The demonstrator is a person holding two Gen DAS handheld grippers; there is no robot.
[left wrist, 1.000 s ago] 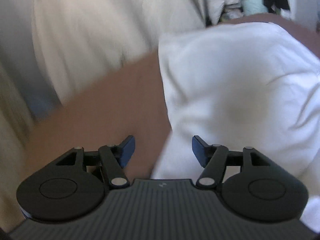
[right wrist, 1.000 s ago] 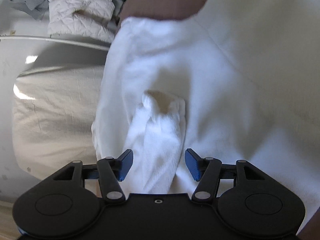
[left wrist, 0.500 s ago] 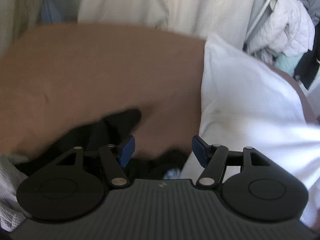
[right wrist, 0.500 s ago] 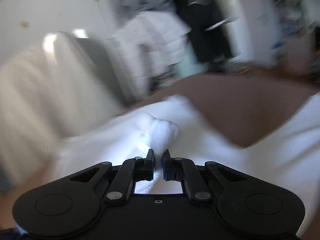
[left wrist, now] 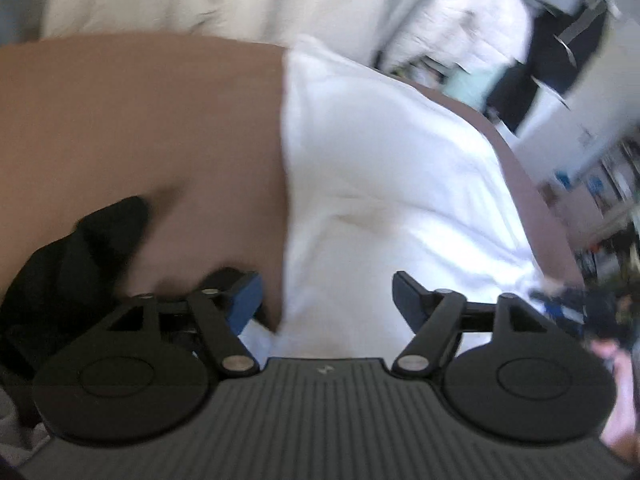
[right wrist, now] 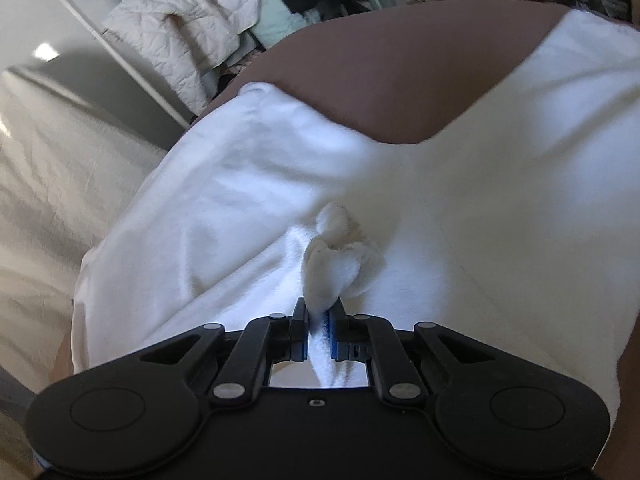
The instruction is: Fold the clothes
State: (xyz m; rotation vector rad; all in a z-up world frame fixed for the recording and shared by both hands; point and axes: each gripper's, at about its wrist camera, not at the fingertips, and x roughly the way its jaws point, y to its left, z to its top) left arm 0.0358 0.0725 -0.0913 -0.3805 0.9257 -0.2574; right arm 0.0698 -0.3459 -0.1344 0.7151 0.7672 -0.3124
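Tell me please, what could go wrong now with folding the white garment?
1. The right gripper pinches only a small bunched tuft of the white garment, and its fingers are opening slightly, so the cloth may slip out.
2. The left gripper is opening with no cloth pressed between its fingers, so that side may sag unevenly.
3. A black garment lies close by and might get caught.

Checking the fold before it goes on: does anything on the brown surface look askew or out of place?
Yes. The white garment is rumpled, with a bunched wad pinched in the right gripper, not a flat edge. A crumpled black garment lies beside it on the brown surface.
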